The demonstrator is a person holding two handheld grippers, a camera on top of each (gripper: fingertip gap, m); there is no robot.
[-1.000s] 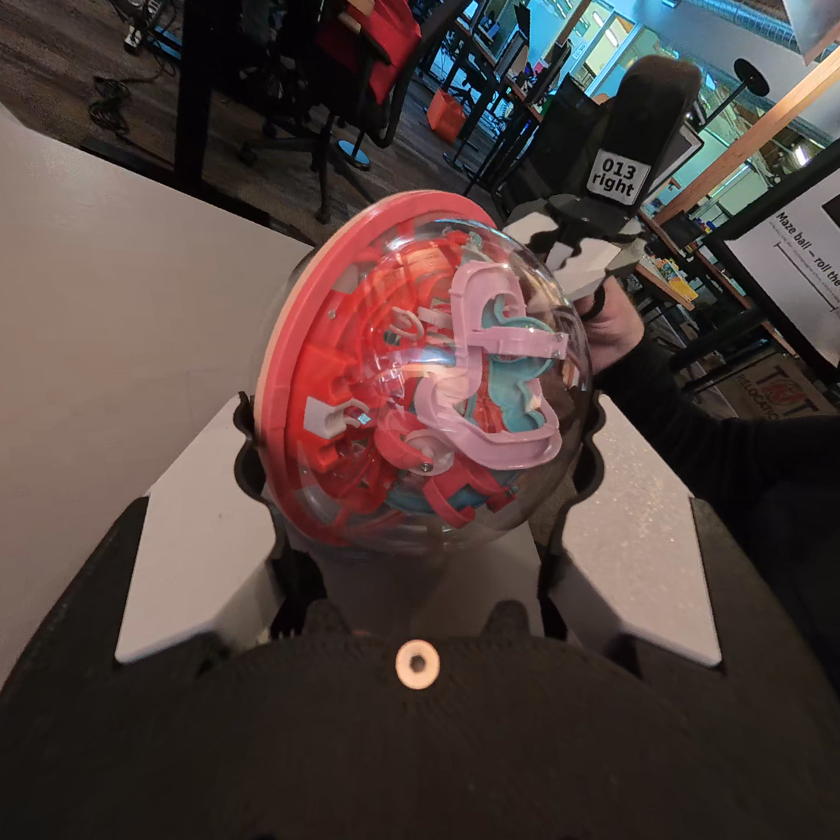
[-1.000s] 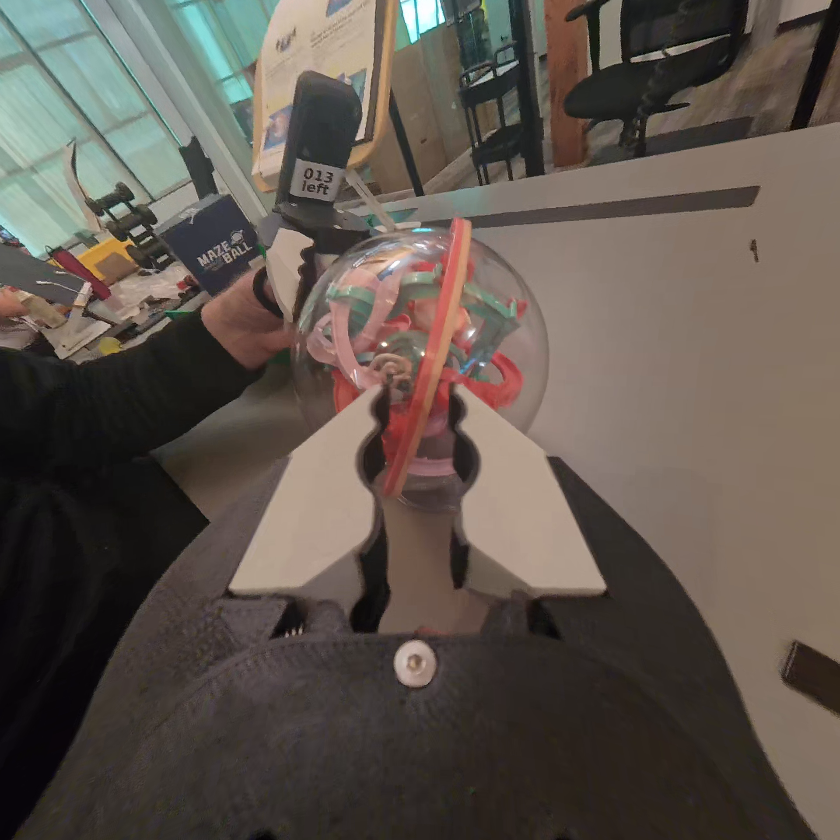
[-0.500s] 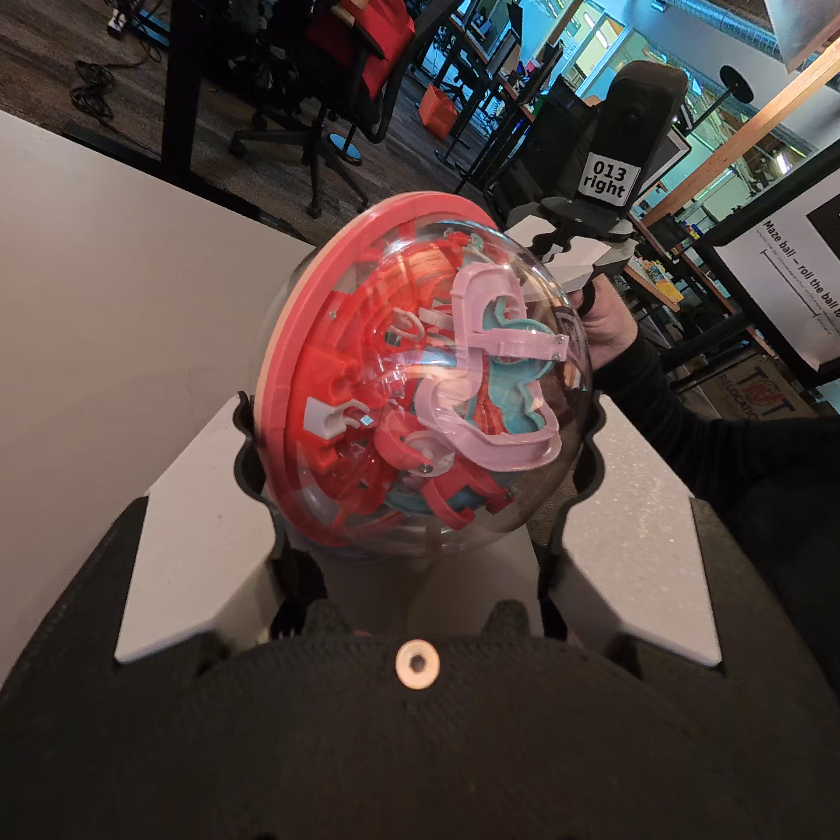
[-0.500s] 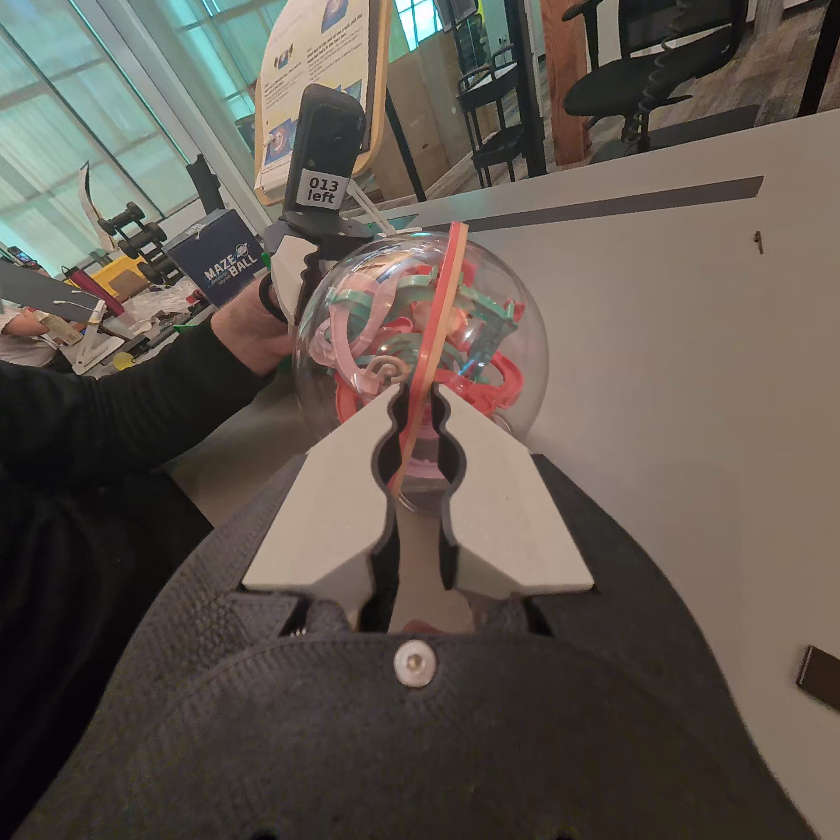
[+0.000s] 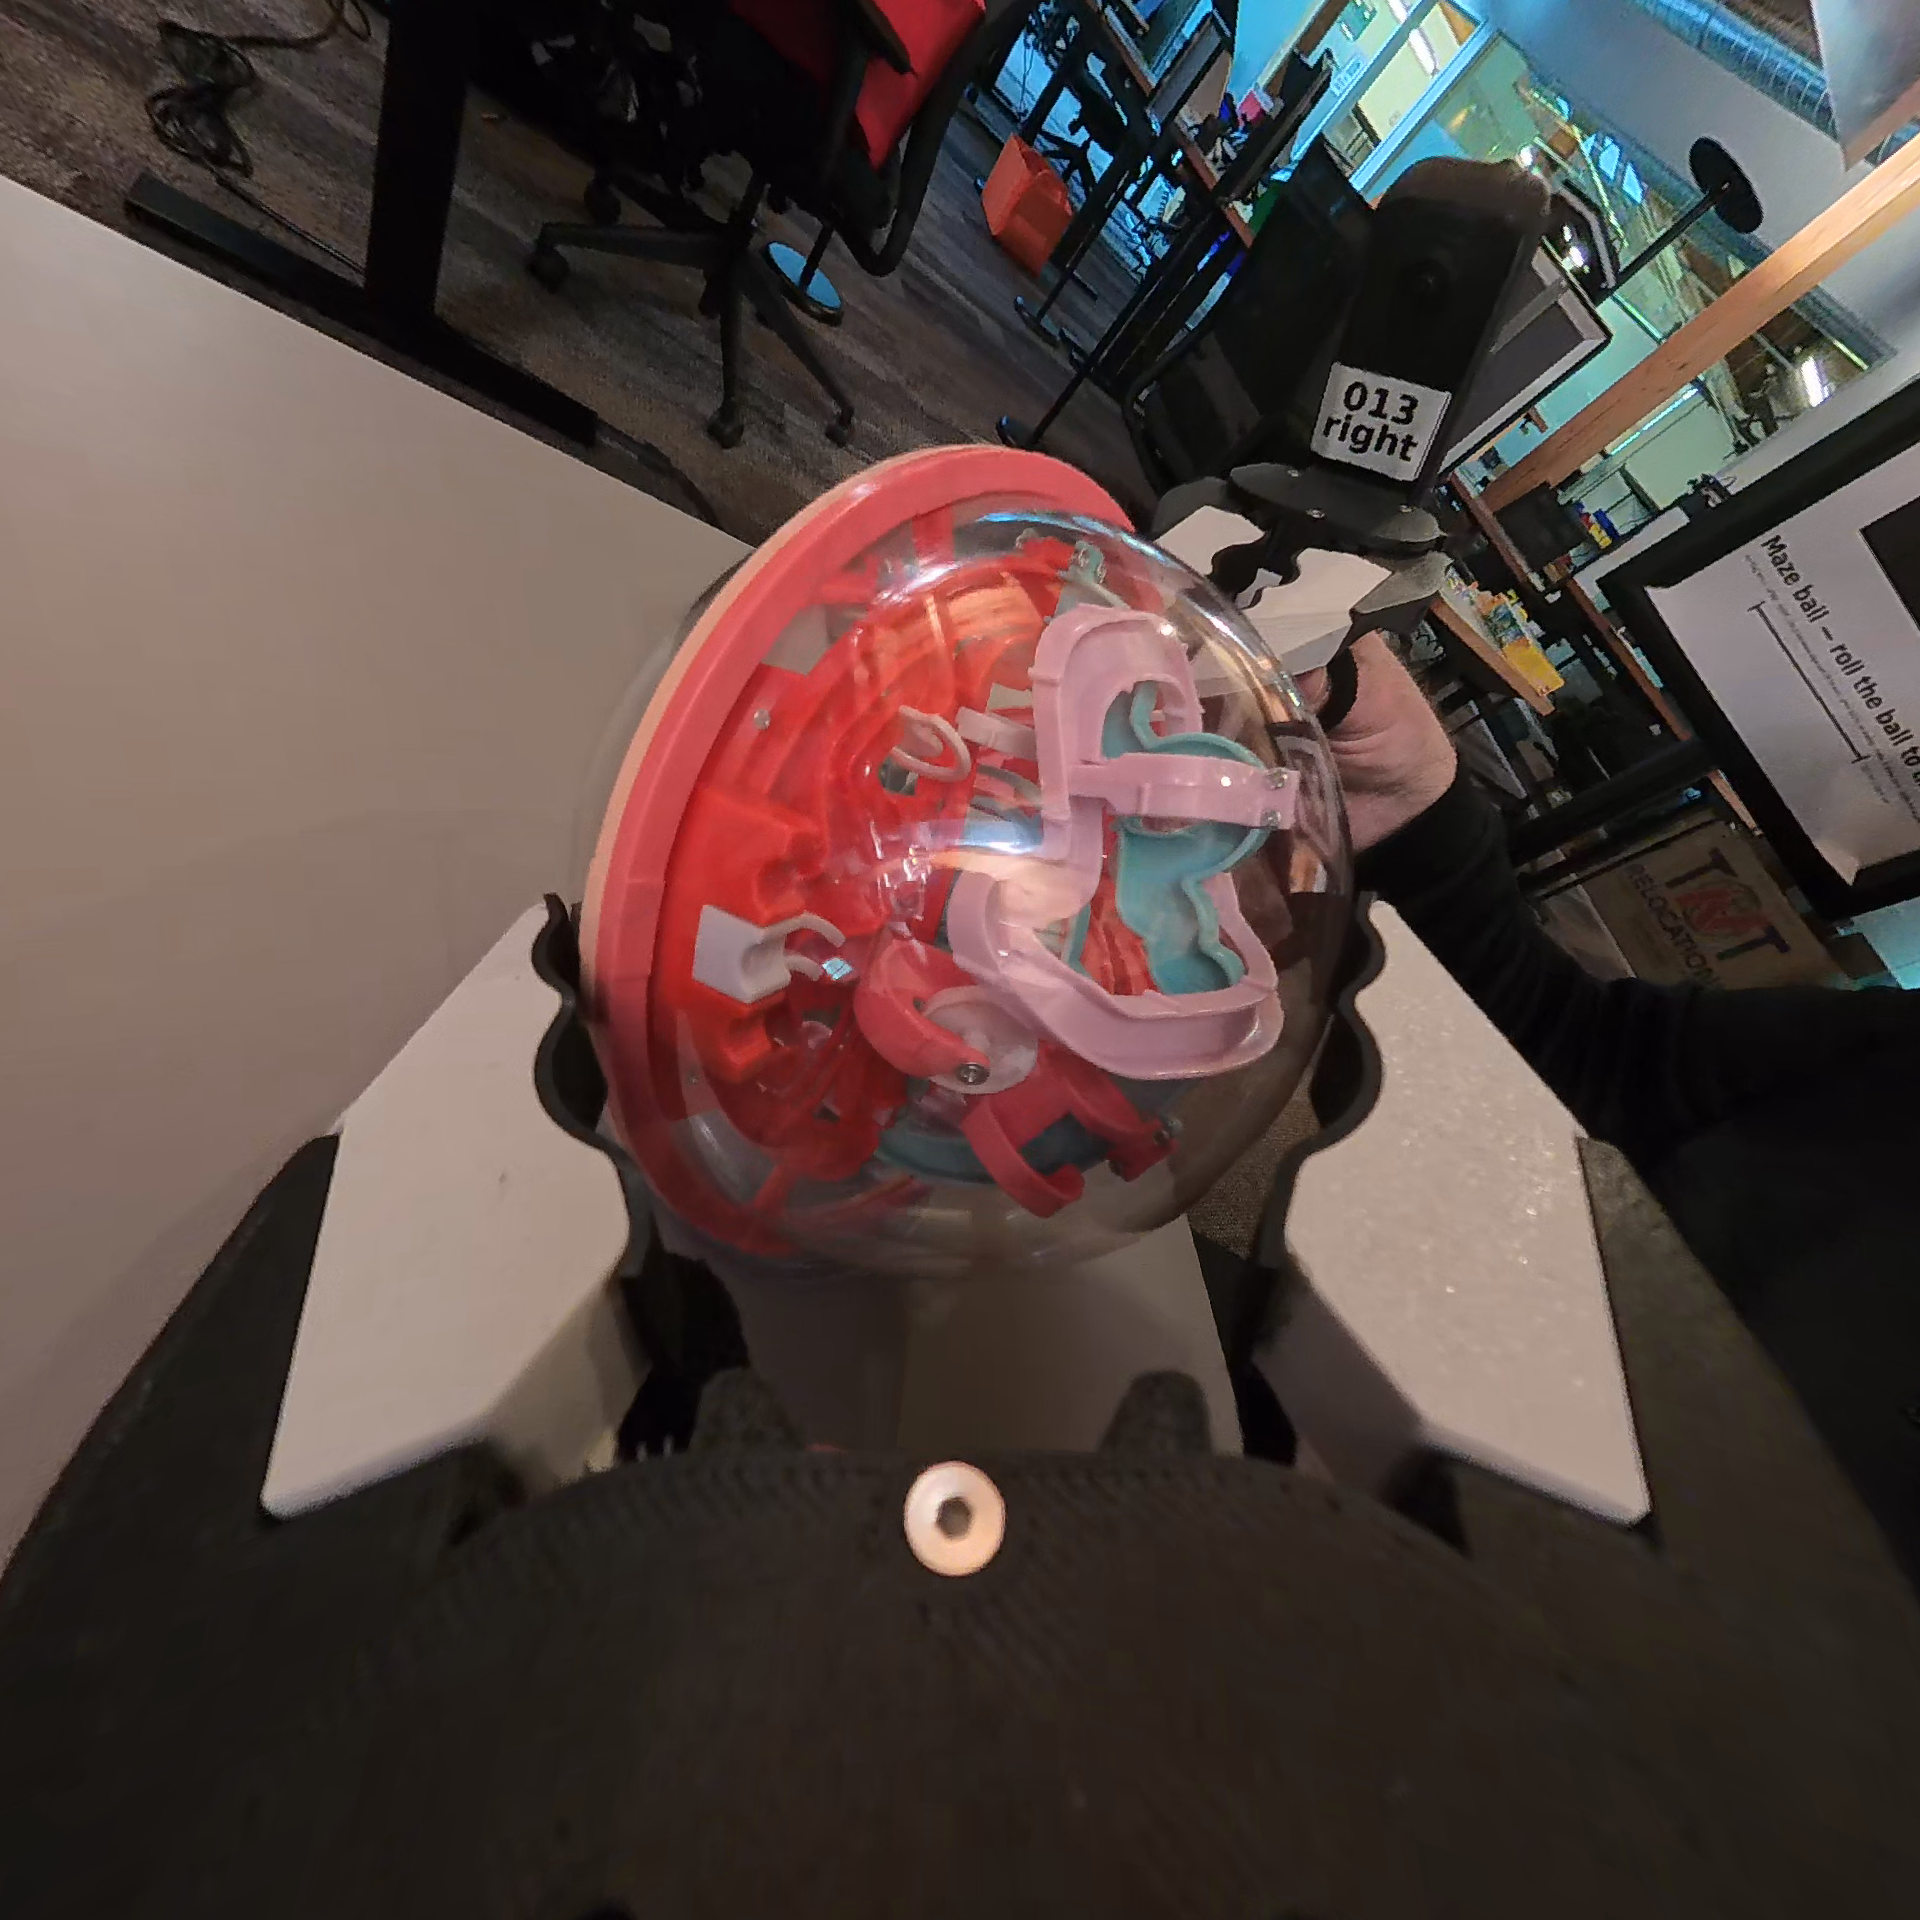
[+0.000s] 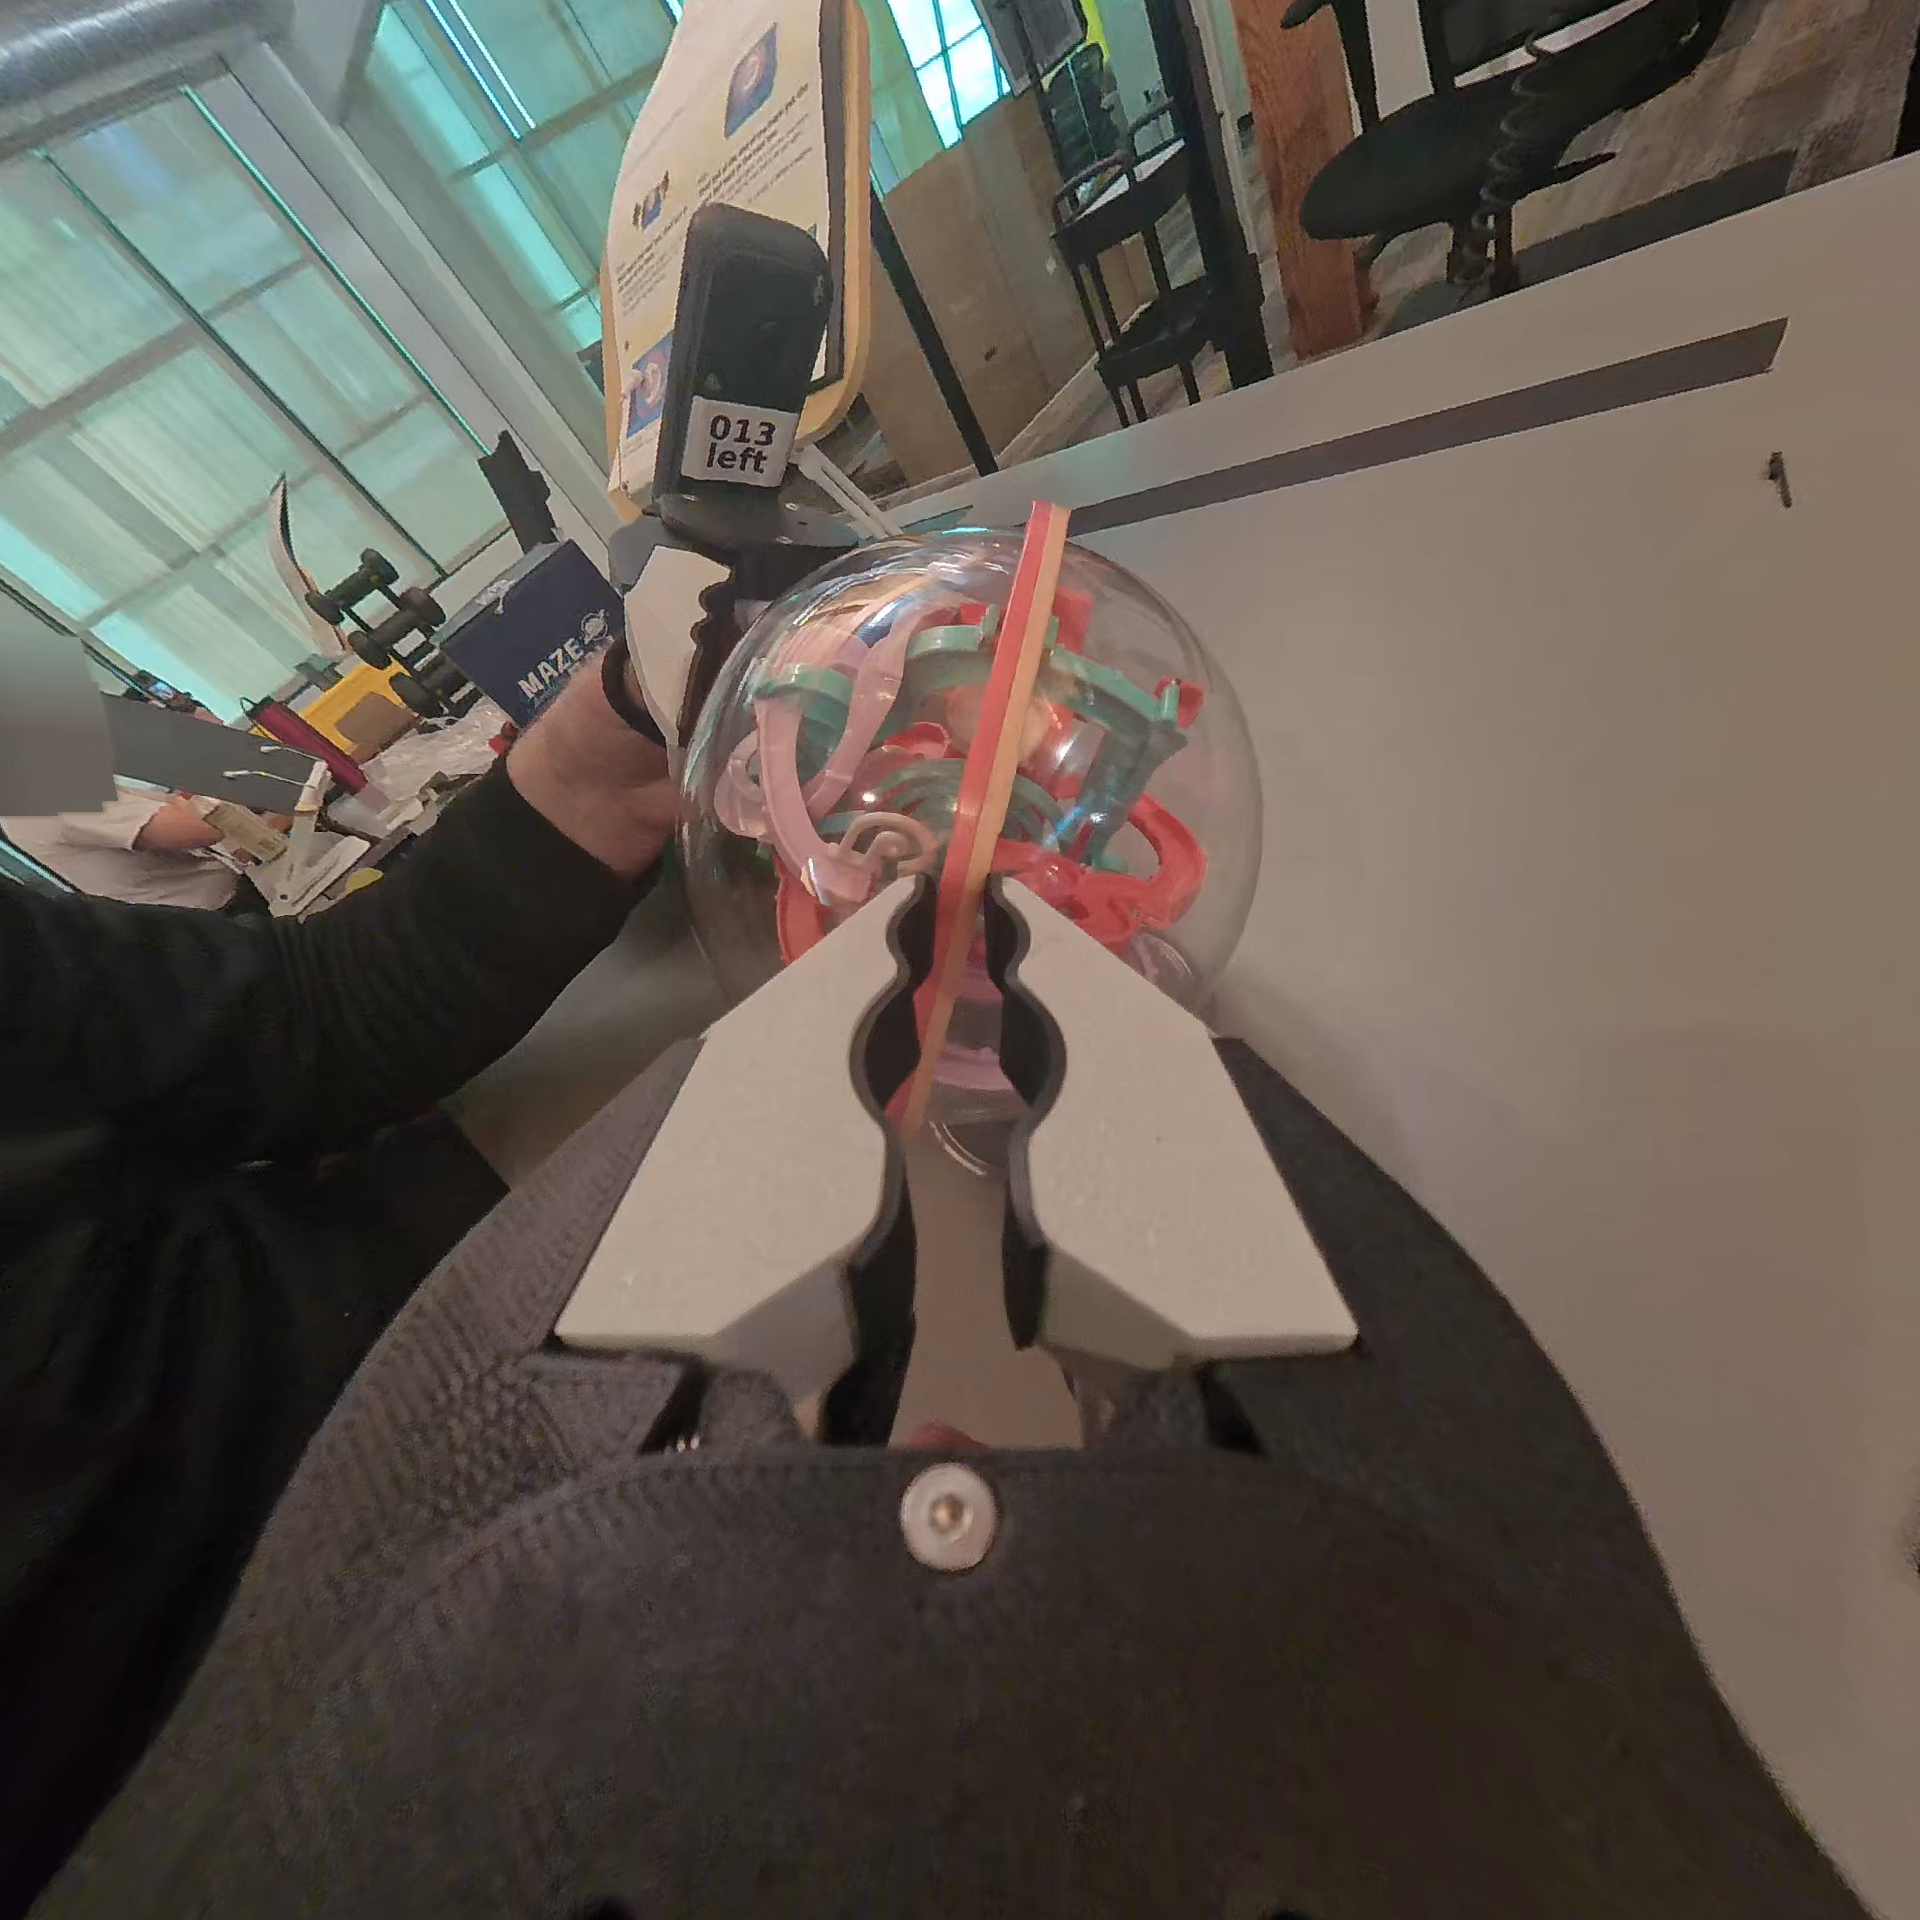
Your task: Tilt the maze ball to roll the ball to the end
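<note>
The maze ball (image 5: 966,862) is a clear sphere with red, pink and teal tracks inside and a red rim (image 5: 665,831) around its middle. It is held in the air above the white table (image 5: 260,623). My left gripper (image 5: 956,914) is shut on the sphere, one finger on each side. My right gripper (image 6: 956,888) is shut on the red rim (image 6: 997,748), which runs edge-on between its fingertips. The right gripper also shows in the left wrist view (image 5: 1299,592) behind the ball, and the left gripper in the right wrist view (image 6: 707,644). I cannot make out the small rolling ball.
The table (image 6: 1558,831) carries a dark tape strip (image 6: 1455,416) near its far edge. Office chairs (image 5: 727,208) stand beyond the table. A sign board (image 6: 727,156) and a blue box (image 6: 540,644) are behind the left gripper. A person's dark sleeve (image 6: 312,987) reaches in.
The right gripper's fingers have closed in tighter on the red rim. Both grippers and the ball have tilted and shifted slightly, and the background has moved with them.
</note>
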